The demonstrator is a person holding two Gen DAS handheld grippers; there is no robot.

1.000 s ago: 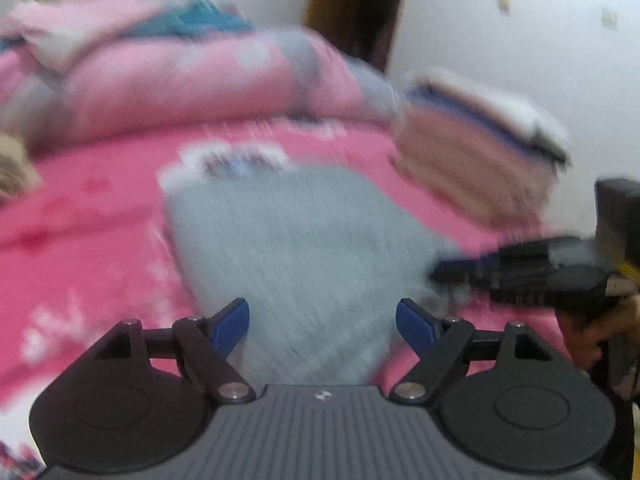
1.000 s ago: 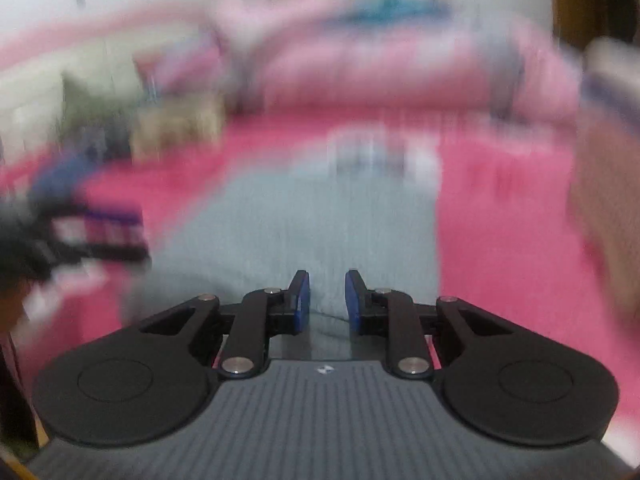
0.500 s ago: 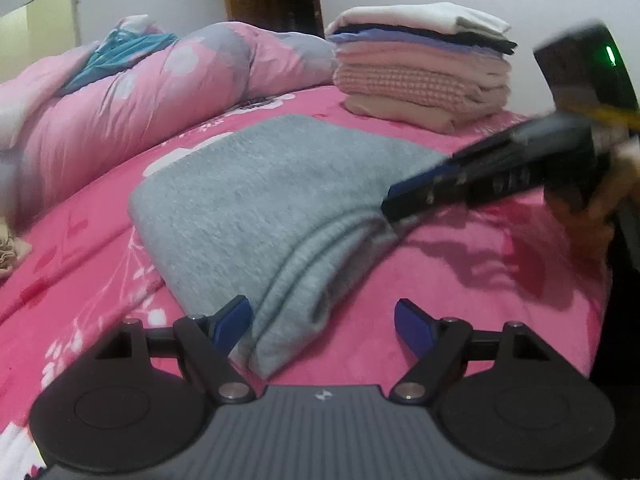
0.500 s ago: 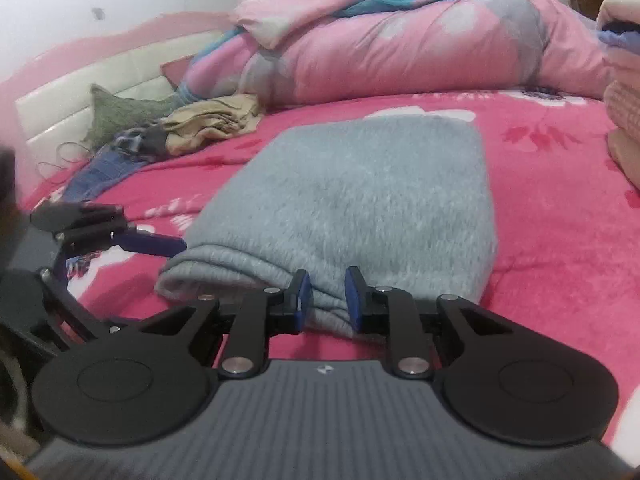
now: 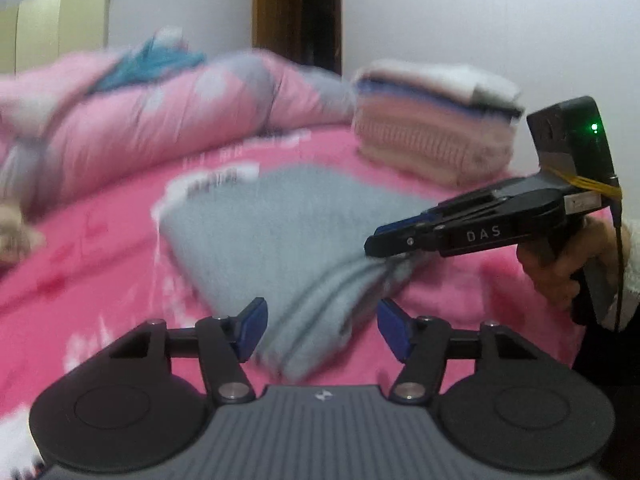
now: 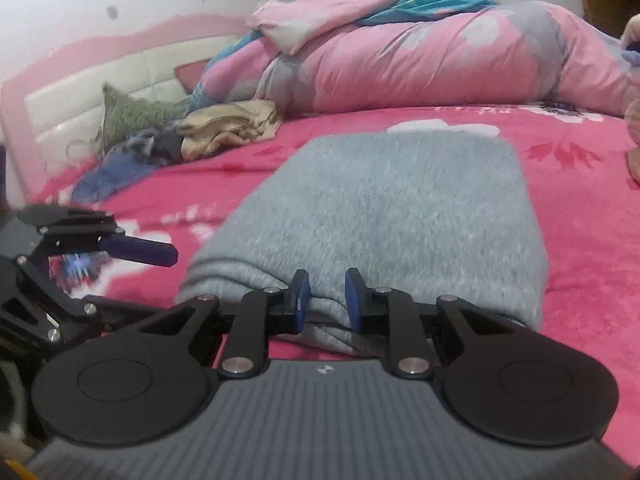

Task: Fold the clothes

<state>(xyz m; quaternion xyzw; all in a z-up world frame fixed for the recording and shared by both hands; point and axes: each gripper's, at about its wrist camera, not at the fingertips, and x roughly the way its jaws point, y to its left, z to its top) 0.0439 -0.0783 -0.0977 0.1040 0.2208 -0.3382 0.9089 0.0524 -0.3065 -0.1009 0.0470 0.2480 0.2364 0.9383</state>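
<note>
- 1 folded grey sweater [image 6: 400,216] is lying on the pink bed [image 6: 592,240], open sheet surrounding it.
- Left hand-held gripper [image 5: 318,330] is closing around its near corner, pads not pressing.
- Right hand-held gripper [image 6: 325,300] is pinching its front edge.

Pretty plain room: white wall [image 5: 460,20], dark wooden door frame [image 5: 298,12], bed [image 6: 580,208] with pink padded headboard [image 6: 80,80].

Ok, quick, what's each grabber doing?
Left gripper: open; jaws have just been closing, grey sweater corner between them.
Right gripper: shut on the grey sweater.
</note>
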